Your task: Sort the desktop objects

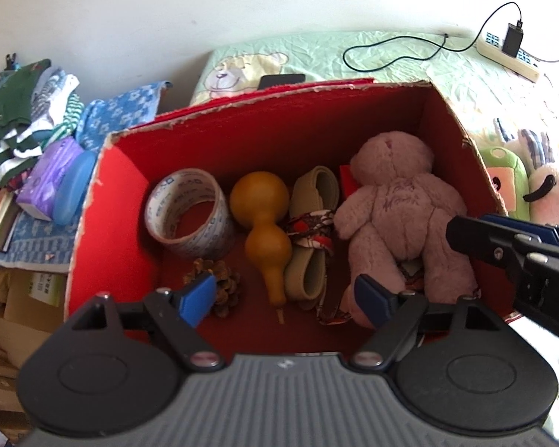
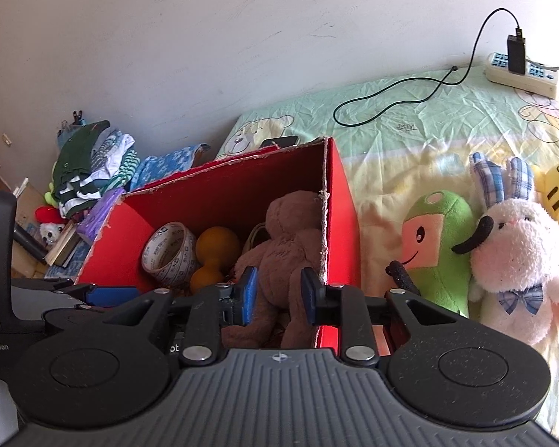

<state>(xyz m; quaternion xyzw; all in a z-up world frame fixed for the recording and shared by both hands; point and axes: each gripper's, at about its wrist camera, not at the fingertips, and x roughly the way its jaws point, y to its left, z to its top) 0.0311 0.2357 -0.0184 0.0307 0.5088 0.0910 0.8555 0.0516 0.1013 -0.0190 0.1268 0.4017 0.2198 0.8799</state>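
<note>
Drop-off step, teddy bear [image 1: 398,201] just placed: it lies on its back against the right wall of the red box [image 1: 242,130]. Right gripper [image 2: 277,294] fingers slightly parted, straddling a leg; whether the pads touch it is unclear. Left gripper [image 1: 287,298] wide apart, empty, above the box floor. Next: lift clear, go for the plush toys on the bed [image 2: 410,119].

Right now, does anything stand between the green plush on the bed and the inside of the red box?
Only the near right wall of the red box stands between them; the green plush lies just outside it. The top is open, but the teddy bear fills the floor against that wall.
</note>
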